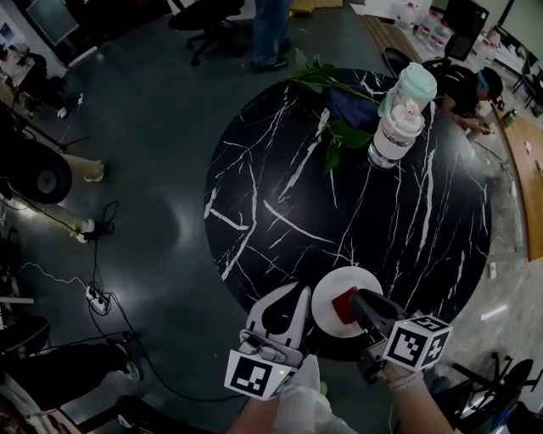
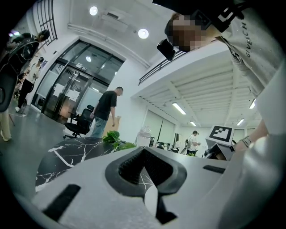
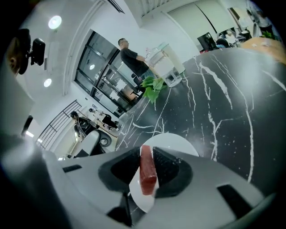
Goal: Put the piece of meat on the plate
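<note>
A red, slab-shaped piece of meat stands on edge between the pads of my right gripper, which is shut on it. It hangs just over the near part of a round white plate. In the head view the plate lies near the front edge of the black marble table, with the meat and right gripper above it. My left gripper is beside the plate's left rim, pointing level across the table, its pads together with nothing held.
A clear jar with a pale green lid and a leafy green sprig stand at the table's far side. A person stands beyond the table by an office chair. Cables and a power strip lie on the floor to the left.
</note>
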Demonstrator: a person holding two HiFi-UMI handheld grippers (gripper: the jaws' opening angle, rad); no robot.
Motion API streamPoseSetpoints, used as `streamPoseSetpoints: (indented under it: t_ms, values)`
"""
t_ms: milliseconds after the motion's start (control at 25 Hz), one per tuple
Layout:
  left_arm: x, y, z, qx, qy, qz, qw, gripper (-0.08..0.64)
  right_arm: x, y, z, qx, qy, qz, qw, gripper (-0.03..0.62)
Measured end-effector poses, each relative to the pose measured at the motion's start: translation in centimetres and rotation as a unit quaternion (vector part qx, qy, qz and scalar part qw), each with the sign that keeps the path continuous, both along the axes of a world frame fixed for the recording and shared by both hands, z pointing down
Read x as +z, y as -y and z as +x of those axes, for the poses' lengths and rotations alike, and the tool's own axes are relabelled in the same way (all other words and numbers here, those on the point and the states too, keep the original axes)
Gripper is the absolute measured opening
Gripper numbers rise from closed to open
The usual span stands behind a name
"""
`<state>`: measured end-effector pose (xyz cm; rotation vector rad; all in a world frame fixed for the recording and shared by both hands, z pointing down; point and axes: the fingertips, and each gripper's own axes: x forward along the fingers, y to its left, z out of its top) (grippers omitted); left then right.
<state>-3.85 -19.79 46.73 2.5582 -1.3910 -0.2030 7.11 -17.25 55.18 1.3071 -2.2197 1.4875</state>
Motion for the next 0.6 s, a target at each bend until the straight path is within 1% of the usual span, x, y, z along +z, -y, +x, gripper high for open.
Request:
streamPoseSetpoints:
  t_ms: [200,320,480,600]
  values:
    - [0.45,-0.1,-0.2,-0.01,0.0,0.0,1.0,0.008,0.03,0.28,-0.02,-0.009,-0.022,0.012,1.0,0.083]
    - [0.29,0.23,0.05,-0.012,-0.009,-0.005,0.9999,0.008,-0.03,0.46,-0.09,-0.016,-0.033,0.021,0.999,0.083]
    - [0.16,0.6,0.07,-0.013,0.001,0.008,0.9999,0.009,-0.02,0.61,-0.16,-0.025,-0.045,0.029,0.998,0.083]
    - [0.02,0.78,0.4,-0.014,-0.01,-0.005,0.9998,0.008,0.04,0.71,-0.11,-0.027,-0.048,0.032,0.998,0.084]
